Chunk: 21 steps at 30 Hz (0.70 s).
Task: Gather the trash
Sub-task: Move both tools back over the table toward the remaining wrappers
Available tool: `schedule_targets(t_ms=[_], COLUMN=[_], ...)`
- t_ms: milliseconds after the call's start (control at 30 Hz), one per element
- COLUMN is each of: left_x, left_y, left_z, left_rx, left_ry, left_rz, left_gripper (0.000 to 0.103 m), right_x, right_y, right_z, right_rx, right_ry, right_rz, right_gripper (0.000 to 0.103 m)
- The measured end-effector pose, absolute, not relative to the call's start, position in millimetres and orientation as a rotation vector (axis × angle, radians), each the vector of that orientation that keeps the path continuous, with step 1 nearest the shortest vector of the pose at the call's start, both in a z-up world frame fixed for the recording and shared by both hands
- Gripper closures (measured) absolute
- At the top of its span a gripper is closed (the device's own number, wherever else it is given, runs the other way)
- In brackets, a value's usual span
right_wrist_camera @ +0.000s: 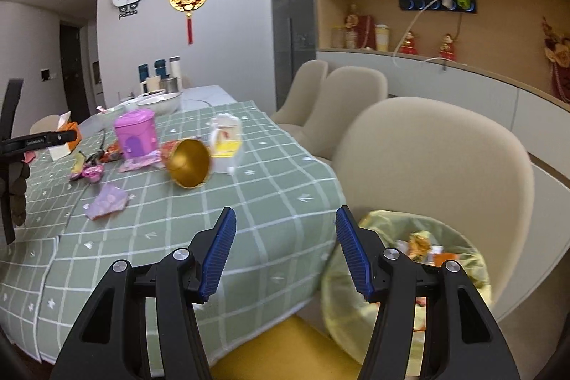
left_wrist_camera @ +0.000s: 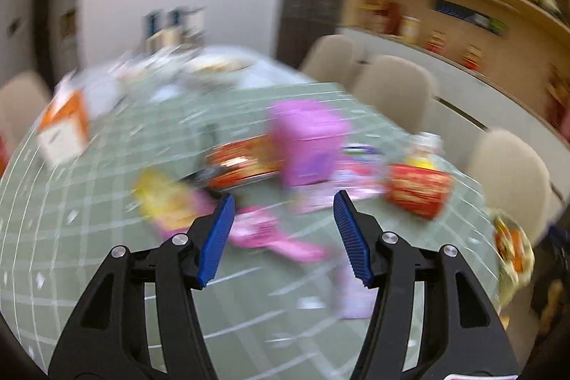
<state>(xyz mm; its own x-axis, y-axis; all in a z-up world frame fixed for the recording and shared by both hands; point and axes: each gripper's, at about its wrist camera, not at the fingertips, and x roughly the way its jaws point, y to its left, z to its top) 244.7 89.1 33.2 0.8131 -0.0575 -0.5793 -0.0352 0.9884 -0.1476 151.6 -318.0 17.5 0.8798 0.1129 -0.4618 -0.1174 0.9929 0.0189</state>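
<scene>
Left wrist view smeared by motion blur

Wrappers (left_wrist_camera: 167,202) and shelf items (left_wrist_camera: 409,24) on and past the bench (left_wrist_camera: 71,255) lose their labels; the right gripper (right_wrist_camera: 283,250) partly hides the trash bin (right_wrist_camera: 459,248).

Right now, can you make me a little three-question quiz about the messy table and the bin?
1. True or false: the tipped-over cup with the gold inside lies on the green checked tablecloth.
2. Where is the bin with the yellow bag? A) on the table B) beside the table, in front of a beige chair C) on the shelf
3. Fill in: nothing sits between the blue pads of the right gripper, so it is ____.

Key: 1 true; 2 B; 3 open.
</scene>
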Motion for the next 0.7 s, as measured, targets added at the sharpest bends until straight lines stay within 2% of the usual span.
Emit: schedule_targets(t_ms=[133,400,700], left_x=[256.7,315.8,339.0], left_y=[143.6,212.9,199.1], left_z=[8.8,-15.0,-33.4], left_rx=[-0.300,-0.311,-0.301], left_ry=[0.709,0.758,0.823], left_rz=[0.060,0.142,-0.008], left_gripper=[0.048,0.048,0.048], right_x=[160.4,170.6,200.2], right_y=[-297.9,-264.3,-217.9], right_z=[18.0,17.5,15.0], right_rx=[-0.018,-0.049,-0.055], right_ry=[0.485,0.509,0.580], right_rz=[0.131,0.154,0.231], right_gripper=[0.048,0.048,0.048])
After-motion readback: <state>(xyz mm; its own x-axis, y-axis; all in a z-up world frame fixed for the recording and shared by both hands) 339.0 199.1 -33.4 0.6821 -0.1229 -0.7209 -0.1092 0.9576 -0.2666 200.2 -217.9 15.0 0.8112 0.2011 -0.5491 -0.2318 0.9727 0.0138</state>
